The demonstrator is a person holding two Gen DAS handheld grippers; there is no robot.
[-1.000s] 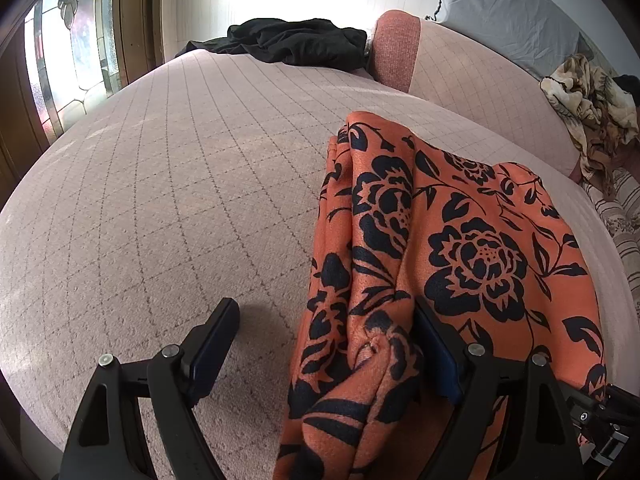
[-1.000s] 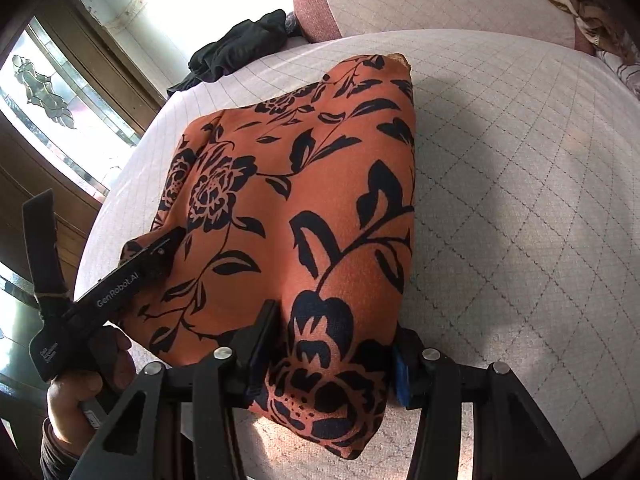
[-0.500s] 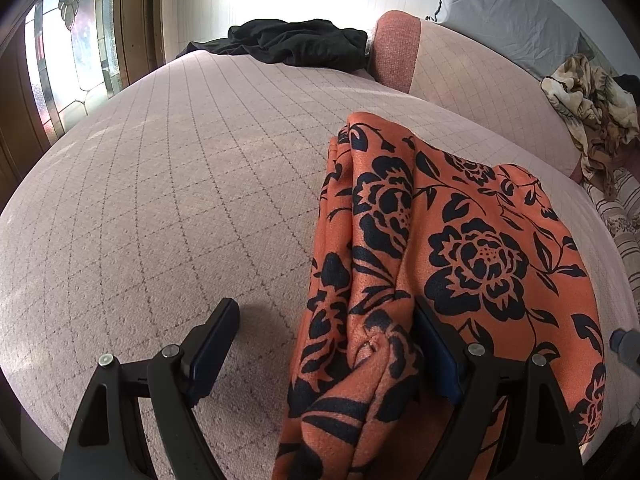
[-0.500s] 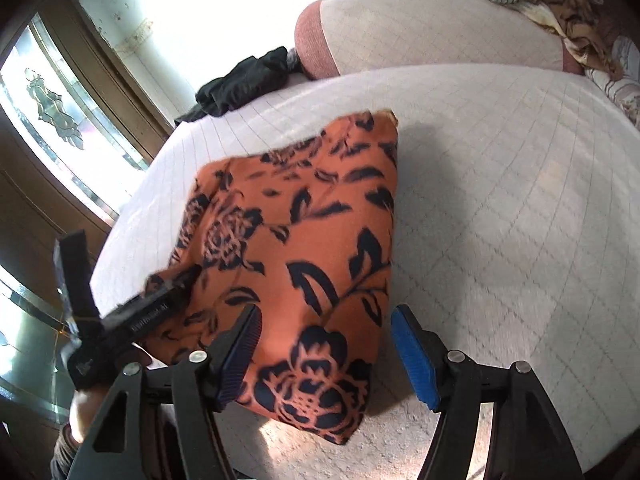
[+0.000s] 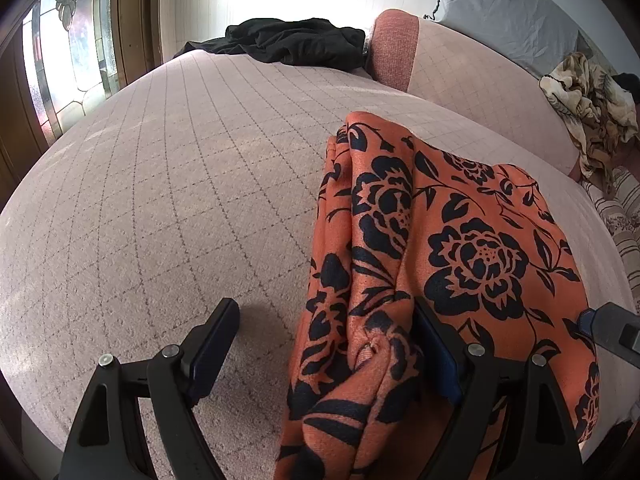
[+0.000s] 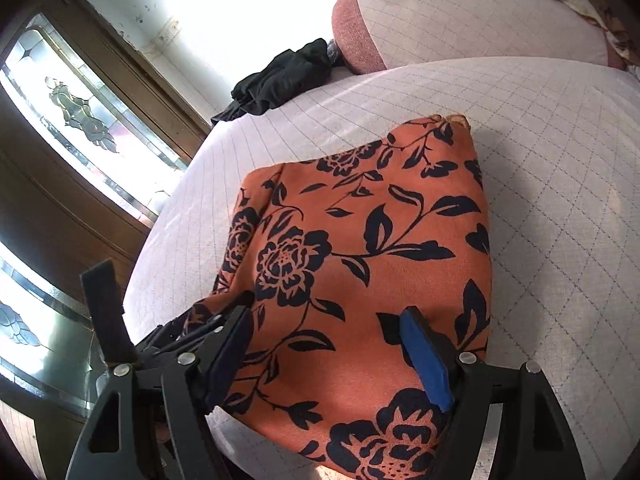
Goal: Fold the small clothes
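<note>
Neatly folded orange floral garment on bed, left tongs and right tongs both spread.

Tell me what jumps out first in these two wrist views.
The orange cloth with black flowers dominates, lying folded on the pale quilted bed close in front of both tools. Behind it, a crumpled black garment sits at the bed's far edge, beside a pink bolster.

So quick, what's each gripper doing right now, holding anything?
Left gripper: open, fingers wide apart, gripping nothing; bunched orange floral cloth lies between them.
Right gripper: open above the cloth, holding nothing.
</note>
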